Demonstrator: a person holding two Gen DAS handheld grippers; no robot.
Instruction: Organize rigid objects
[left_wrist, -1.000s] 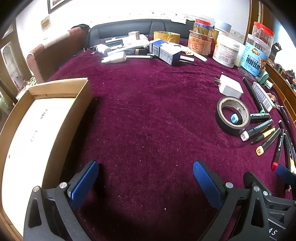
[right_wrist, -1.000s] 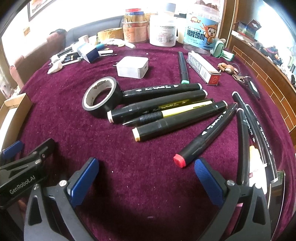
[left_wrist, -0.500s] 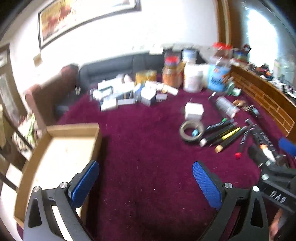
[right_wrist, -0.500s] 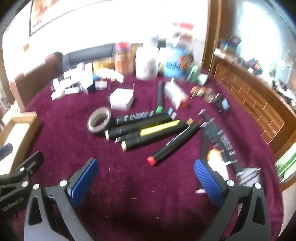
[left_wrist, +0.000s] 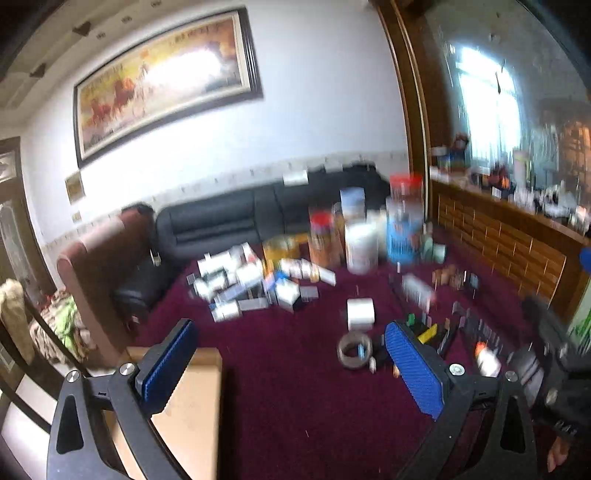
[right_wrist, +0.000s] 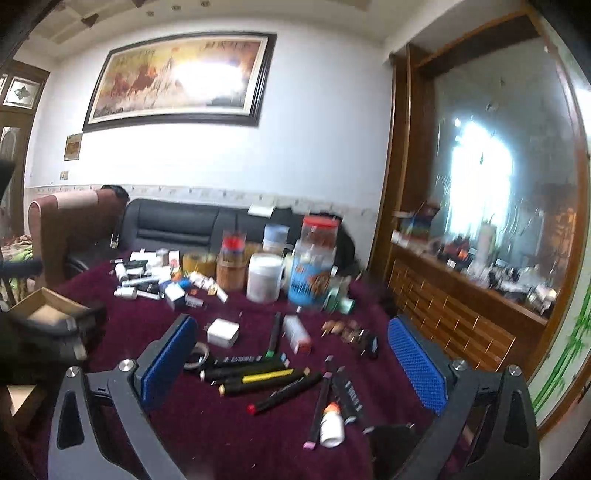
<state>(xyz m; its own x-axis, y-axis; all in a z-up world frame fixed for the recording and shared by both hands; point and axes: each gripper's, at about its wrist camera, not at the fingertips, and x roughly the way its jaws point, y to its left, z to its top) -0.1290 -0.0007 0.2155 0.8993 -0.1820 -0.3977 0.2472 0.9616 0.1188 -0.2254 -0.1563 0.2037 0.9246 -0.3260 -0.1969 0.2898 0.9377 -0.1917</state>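
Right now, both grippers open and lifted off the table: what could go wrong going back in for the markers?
1. The black markers lie packed side by side, touching; the right gripper may catch two or roll one away.
2. The black tape roll sits against their tips and could get dragged.
3. Both views are motion-blurred, so aiming for the shallow wooden tray under the left gripper may be off.

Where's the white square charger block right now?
In the right wrist view, the white square charger block lies on the maroon tablecloth, left of centre, just beyond the black tape roll and marker pens.
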